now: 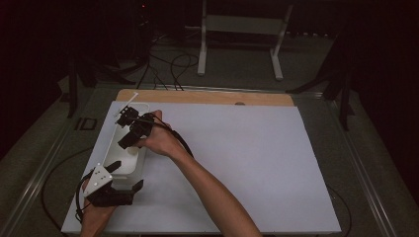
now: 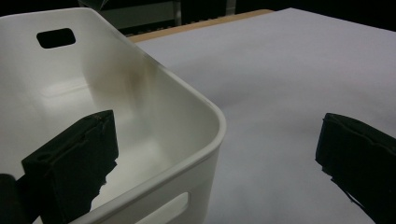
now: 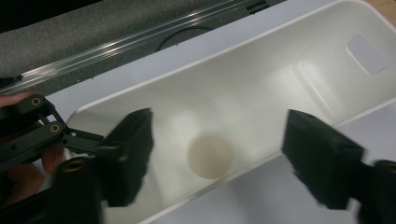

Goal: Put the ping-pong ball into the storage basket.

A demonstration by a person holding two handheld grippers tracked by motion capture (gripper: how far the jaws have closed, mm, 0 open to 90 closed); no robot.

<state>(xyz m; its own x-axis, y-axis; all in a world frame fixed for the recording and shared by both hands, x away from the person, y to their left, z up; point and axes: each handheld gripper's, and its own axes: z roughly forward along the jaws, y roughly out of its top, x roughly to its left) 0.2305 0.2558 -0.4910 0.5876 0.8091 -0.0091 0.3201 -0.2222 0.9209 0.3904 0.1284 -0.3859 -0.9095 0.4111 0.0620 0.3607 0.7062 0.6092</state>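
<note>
A long white bin (image 1: 129, 148) lies at the left side of the frame in the high view, its near corner between the released jaws of the left gripper (image 1: 124, 177), one jaw inside and one outside, while the right gripper (image 1: 129, 129), jaws also spread apart, hangs over its far half above a pale round disc (image 3: 210, 156) on the bin's floor. The bin rests on a white table (image 1: 237, 158) with a wooden strip along the far edge, in a dark room with cables on grey floor. Its long axis runs from lower frame to upper frame.
</note>
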